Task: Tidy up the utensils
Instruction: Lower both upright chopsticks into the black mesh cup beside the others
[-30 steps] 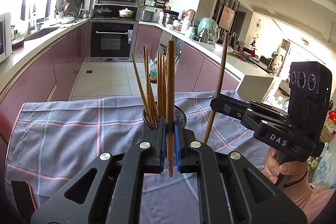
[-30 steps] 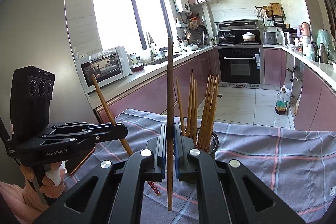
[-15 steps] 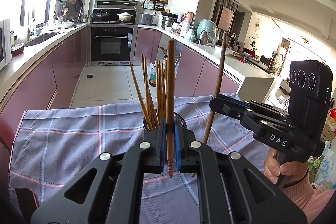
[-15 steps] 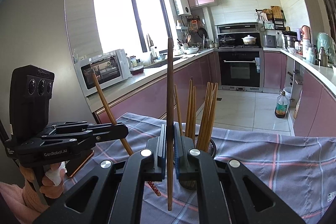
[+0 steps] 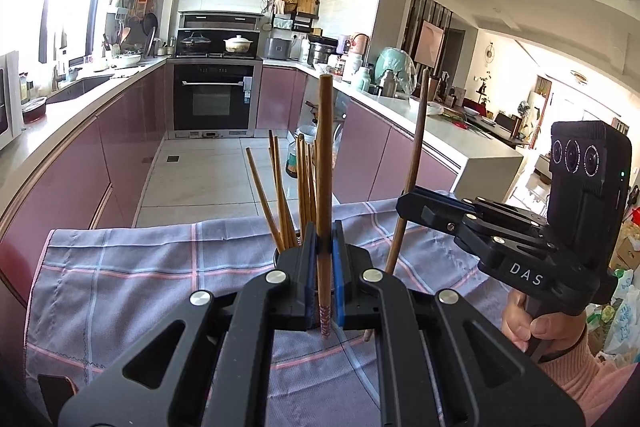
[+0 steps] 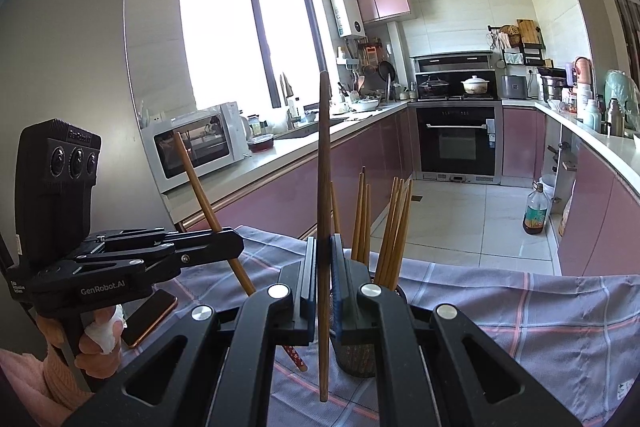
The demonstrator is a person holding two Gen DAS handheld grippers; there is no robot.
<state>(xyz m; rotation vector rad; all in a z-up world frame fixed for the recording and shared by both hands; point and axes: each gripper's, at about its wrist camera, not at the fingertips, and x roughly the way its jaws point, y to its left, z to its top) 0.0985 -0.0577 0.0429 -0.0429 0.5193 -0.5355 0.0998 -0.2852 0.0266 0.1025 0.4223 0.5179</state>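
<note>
The left hand-held gripper [image 5: 325,259] is clamping a single wooden chopstick [image 5: 324,163] between its blue pads, holding it nearly upright with its patterned tip [image 5: 325,323] hanging just below the jaws, above the checked cloth [image 5: 132,267] that is covering the counter. Seen from the right wrist, the same chopstick is leaning away to the left at a slant through the black fingers of the left tool, with its red-patterned end pointing down towards the cloth. The right hand-held gripper [image 6: 324,263] is likewise squeezing together on a darker chopstick [image 6: 323,167], which is standing almost vertical, its lower end hanging free below the jaws and above the cloth. Just behind both tools a dark mesh chopstick holder [image 6: 356,355] is standing on the cloth, with a bundle of chopsticks [image 6: 394,227] fanning upward out of it; both held chopsticks are outside the holder and beside it. A person's hand [image 5: 536,323] in a pink sleeve is gripping the handle of the right tool, and another hand [image 6: 96,339], with a bit of white tissue at the fingers, is gripping the left one. A phone [image 6: 148,315] with a copper-coloured edge is lying on the cloth near the left tool.
</note>
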